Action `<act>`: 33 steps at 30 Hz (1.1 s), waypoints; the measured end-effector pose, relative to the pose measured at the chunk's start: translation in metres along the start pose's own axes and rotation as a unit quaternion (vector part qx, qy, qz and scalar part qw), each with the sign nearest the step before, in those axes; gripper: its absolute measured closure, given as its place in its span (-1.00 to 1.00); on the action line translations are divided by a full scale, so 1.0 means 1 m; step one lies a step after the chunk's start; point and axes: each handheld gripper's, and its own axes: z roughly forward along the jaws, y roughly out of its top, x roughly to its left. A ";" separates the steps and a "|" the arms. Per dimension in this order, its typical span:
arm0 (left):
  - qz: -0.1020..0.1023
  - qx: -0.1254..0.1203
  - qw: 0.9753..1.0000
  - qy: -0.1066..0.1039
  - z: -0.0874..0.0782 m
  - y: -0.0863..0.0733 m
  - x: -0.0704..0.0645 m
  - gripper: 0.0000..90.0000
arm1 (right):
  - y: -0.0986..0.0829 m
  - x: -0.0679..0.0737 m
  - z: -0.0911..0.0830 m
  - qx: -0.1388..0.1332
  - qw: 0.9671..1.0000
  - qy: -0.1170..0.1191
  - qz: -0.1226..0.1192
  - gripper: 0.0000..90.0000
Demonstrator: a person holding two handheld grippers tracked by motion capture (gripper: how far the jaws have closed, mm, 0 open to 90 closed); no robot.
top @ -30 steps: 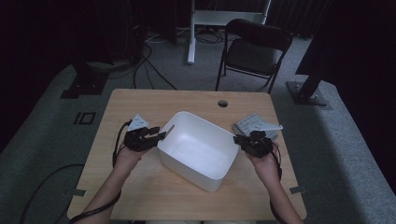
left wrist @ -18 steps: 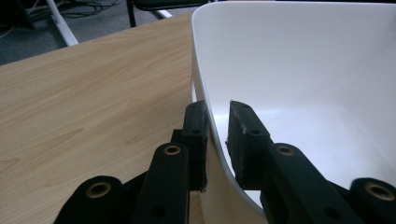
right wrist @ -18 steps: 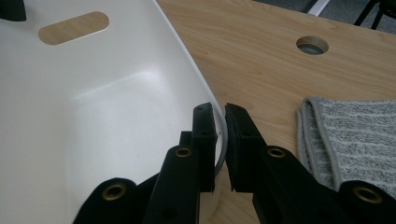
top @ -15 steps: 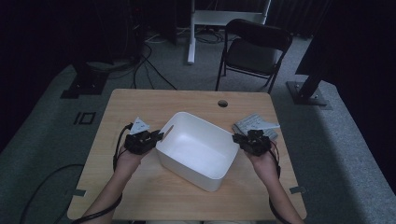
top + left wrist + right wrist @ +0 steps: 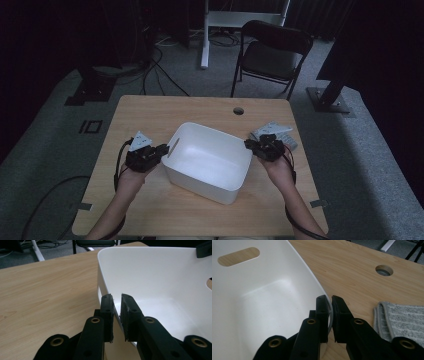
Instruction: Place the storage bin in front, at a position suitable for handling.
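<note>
A white plastic bin point(image 5: 200, 182) with slot handles sits in the middle of the wooden table point(image 5: 150, 112) and has nothing in it. My left gripper point(image 5: 162, 150) is shut on the bin's left rim; in the left gripper view the rim point(image 5: 100, 287) runs between the two black jaws of that gripper point(image 5: 117, 300). On the opposite side, my right gripper point(image 5: 248, 145) is shut on the right rim, and the right gripper view shows the thin white edge point(image 5: 312, 282) pinched between this gripper's point(image 5: 330, 301) jaws. A hand holds each gripper.
A folded grey striped towel point(image 5: 277, 132) lies on the table just behind my right gripper, close beside the jaws point(image 5: 402, 317). A round cable hole point(image 5: 238, 110) is in the far table edge. A black folding chair point(image 5: 272, 55) stands beyond the table.
The bin, with both grippers on its rim, has shifted slightly to the left and turned a little. Both grips look the same.
</note>
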 end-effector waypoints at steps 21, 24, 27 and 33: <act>-0.019 0.010 1.000 0.019 -0.013 -0.005 -0.011 0.75 | 0.015 -0.014 0.015 0.013 0.999 0.045 -0.020 0.84; -0.016 -0.002 1.000 0.017 -0.014 -0.005 -0.007 0.70 | 0.015 -0.011 0.012 0.011 0.999 0.045 -0.017 0.67; -0.017 -0.009 1.000 0.019 -0.012 -0.004 -0.001 0.46 | 0.013 -0.004 0.005 -0.003 0.999 0.035 -0.006 0.49; -0.021 -0.009 1.000 0.021 -0.002 0.002 0.006 0.27 | 0.002 0.000 -0.009 -0.024 0.999 0.012 0.036 0.30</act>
